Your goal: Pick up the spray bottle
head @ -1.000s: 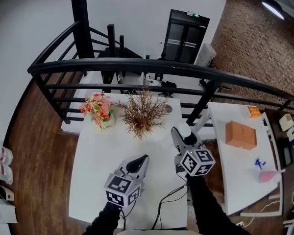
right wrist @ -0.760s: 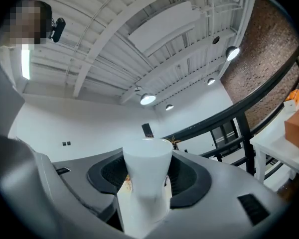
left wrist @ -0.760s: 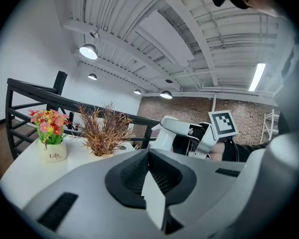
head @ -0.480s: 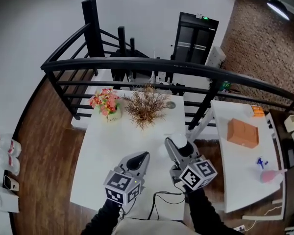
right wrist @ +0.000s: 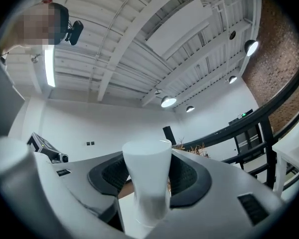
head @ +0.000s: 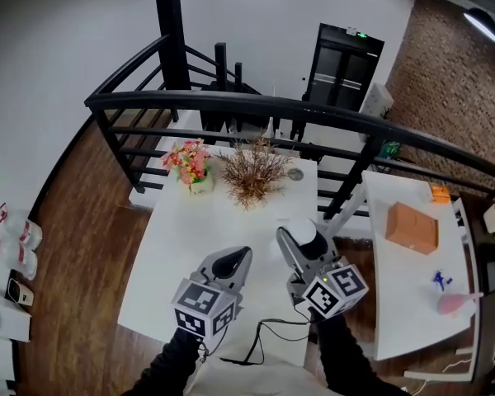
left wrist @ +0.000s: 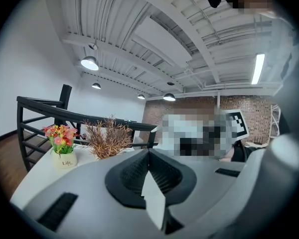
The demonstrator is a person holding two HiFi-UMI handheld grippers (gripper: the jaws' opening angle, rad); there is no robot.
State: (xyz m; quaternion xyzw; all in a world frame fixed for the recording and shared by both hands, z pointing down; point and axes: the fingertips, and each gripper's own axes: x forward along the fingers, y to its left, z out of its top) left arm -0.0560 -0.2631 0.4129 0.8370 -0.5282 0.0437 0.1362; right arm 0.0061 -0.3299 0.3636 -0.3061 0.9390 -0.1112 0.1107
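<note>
My right gripper (head: 302, 242) is over the white table (head: 172, 246), closed on a white tapered container (head: 304, 231) that may be the spray bottle. In the right gripper view the container (right wrist: 146, 178) stands upright between the two dark pads, which press on its sides, with my right gripper (right wrist: 147, 159) pointing a little upward. My left gripper (head: 238, 259) hovers beside it on the left, jaws together and holding nothing. In the left gripper view my left gripper (left wrist: 148, 152) has its tips meeting.
A flower pot (head: 194, 165) and a dried brown plant (head: 252, 172) stand at the table's far end, in front of a black railing (head: 313, 110). A second white table (head: 396, 304) on the right carries a brown box (head: 411, 228) and a pink object (head: 452, 304). A black cable (head: 268, 333) lies near the front edge.
Both grippers have drawn back from the dried plant toward the table's near side and risen. The right one still grips the white container. The left one stays shut.
</note>
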